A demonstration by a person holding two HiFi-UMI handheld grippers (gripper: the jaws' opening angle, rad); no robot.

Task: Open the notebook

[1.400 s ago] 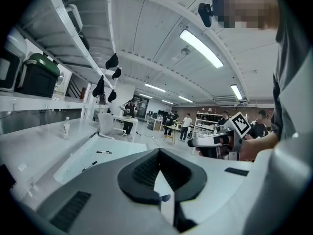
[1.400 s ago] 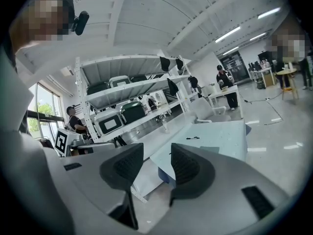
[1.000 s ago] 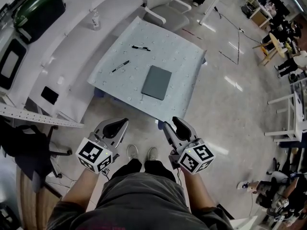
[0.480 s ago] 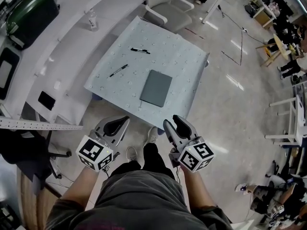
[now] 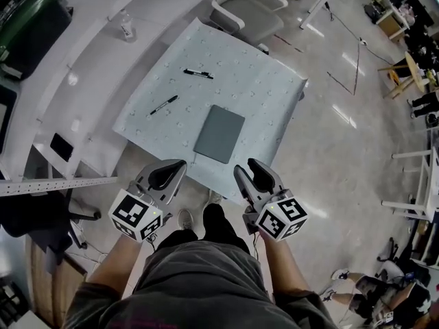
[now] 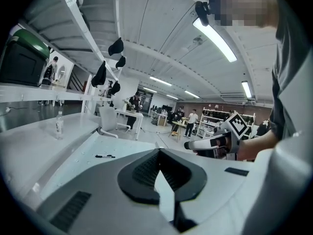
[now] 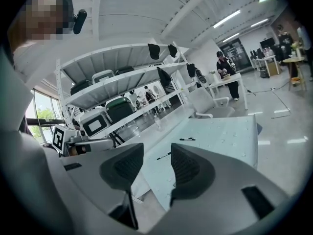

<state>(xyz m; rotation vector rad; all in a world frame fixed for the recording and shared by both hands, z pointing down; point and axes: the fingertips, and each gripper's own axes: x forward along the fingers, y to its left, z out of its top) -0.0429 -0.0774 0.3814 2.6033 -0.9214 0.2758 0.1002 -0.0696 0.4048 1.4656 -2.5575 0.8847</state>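
Notebook [image 5: 219, 133], closed, flat near the near edge of the table [image 5: 274, 94]; a pen [image 5: 164, 104] and a marker [image 5: 197, 73] lie well apart from it, toward the far left. Left gripper [image 5: 177, 167] has its jaws tip to tip on nothing; right gripper [image 5: 247, 170] is slightly parted and empty. Both hover short of the table. The notebook is probably light and thin, with its cover lying flush, so a free cover corner looks the best hold; the spine side cannot be told

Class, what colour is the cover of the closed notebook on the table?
Plain dark grey-green. The notebook shows best in the head view.
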